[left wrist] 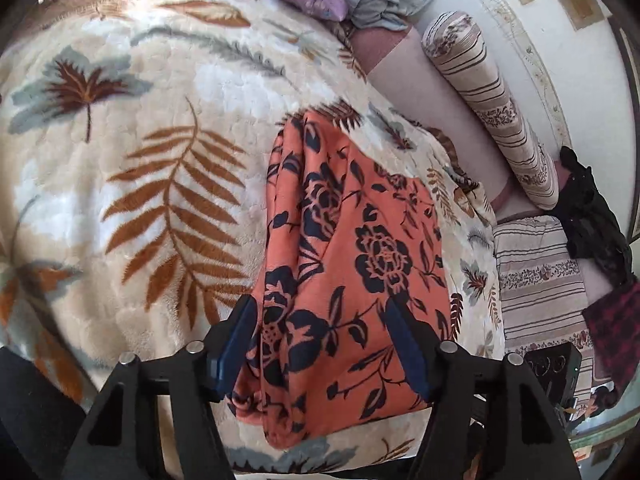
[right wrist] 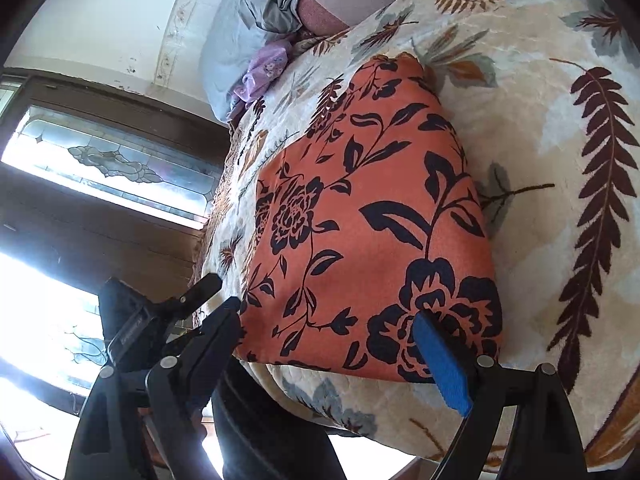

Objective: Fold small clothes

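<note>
Over the near blanket (left wrist: 120,200) edge, both my left gripper (left wrist: 320,344) and right gripper (right wrist: 332,344) hover wide apart above the folded orange garment (left wrist: 352,248), holding nothing.

My left gripper (left wrist: 320,320) is spread wide, blue pads (left wrist: 240,344) well apart, nothing clamped between them. My right gripper (right wrist: 328,328) is likewise wide open, one blue pad (right wrist: 442,364) facing inward.

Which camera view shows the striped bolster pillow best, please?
The left wrist view: the striped bolster pillow lies along the wall beyond the orange floral garment, seen nearly whole. The right wrist view does not show it clearly.
</note>
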The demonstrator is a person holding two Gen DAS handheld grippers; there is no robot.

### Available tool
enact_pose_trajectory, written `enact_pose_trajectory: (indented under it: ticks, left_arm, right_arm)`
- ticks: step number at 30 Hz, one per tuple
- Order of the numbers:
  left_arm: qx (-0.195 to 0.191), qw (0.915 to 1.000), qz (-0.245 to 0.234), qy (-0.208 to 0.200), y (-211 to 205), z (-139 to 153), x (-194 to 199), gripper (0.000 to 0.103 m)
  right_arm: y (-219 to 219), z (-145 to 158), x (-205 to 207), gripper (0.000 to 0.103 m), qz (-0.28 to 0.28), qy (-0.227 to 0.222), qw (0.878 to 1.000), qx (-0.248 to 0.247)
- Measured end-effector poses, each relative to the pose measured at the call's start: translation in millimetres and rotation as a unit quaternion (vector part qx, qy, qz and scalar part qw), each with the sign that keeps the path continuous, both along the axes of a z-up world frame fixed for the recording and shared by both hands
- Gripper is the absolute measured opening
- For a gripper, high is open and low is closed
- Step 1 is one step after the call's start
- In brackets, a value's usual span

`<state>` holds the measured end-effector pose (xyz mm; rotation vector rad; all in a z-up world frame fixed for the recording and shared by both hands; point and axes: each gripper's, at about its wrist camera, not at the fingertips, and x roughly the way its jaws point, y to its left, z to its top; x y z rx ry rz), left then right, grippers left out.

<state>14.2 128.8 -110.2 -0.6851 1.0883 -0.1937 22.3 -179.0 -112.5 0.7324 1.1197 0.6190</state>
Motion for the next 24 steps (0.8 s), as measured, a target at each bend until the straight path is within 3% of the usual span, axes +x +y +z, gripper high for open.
enact_pose_trajectory:
  ticks: [1, 3, 4, 8, 10, 12, 13, 15, 16, 17, 18, 19, 20, 23, 24]
  left_arm:
    - [0.000, 0.9994, 0.005, 0.034, 2, -18, 4, 0.023]
    - [-0.065, 0.9966, 0.038, 0.034, 15, -39, -4, 0.024]
    - [-0.076, 0.9957, 0.043, 0.030, 18, -39, -6, 0.025]
    - [-0.045, 0.9981, 0.038, 0.021, 16, -16, -7, 0.024]
    - [-0.034, 0.9987, 0.038, 0.010, 15, 1, -4, 0.037]
    - [-0.024, 0.9986, 0.046, -0.014, 14, 17, 2, 0.087]
    - [-0.016, 0.9980, 0.050, -0.033, 12, 23, 6, 0.089]
    - [0.003, 0.9984, 0.035, -0.045, 5, 21, 17, 0.089]
    - [0.011, 0.9993, 0.017, -0.032, 2, 11, 24, 0.078]
    - [0.018, 0.9998, 0.009, 0.001, 2, -5, 28, 0.058]
    - [0.007, 0.9989, 0.011, 0.045, 3, -25, 32, 0.026]
    - [-0.030, 0.9978, 0.030, 0.052, 11, -36, 29, 0.027]
    - [-0.043, 0.9972, 0.039, 0.048, 15, -34, 28, 0.027]
    - [-0.012, 0.9991, 0.038, 0.013, 12, -5, 29, 0.030]
    - [-0.001, 0.9993, 0.036, 0.010, 10, 1, 33, 0.053]
  right_arm:
    - [1, 0, 0, 0.090, 0.001, 0.001, 1.000, 0.000]
    - [-1, 0, -1, 0.090, 0.002, 0.000, 1.000, 0.003]
    - [-3, 0, -1, 0.090, 0.001, 0.000, 1.000, 0.004]
    - [-9, -4, 3, 0.090, -0.001, 0.009, 1.000, 0.007]
    - [-9, -2, 5, 0.090, -0.005, 0.006, 1.000, 0.006]
    - [-7, 0, 7, 0.090, -0.005, 0.002, 1.000, 0.007]
    - [-5, 1, 7, 0.090, -0.005, 0.001, 1.000, 0.007]
    - [-4, 1, 8, 0.090, -0.006, 0.001, 1.000, 0.008]
    - [-3, 0, 8, 0.090, -0.006, 0.002, 1.000, 0.009]
    - [-3, -2, 7, 0.090, -0.007, 0.004, 1.000, 0.009]
    - [-3, -3, 7, 0.090, -0.007, 0.007, 1.000, 0.010]
    - [-4, -4, 7, 0.090, -0.006, 0.008, 1.000, 0.011]
    - [-5, -4, 6, 0.090, -0.005, 0.009, 1.000, 0.012]
    - [-9, -4, 7, 0.090, -0.006, 0.008, 1.000, 0.010]
    - [-9, -5, 8, 0.090, -0.007, 0.010, 1.000, 0.010]
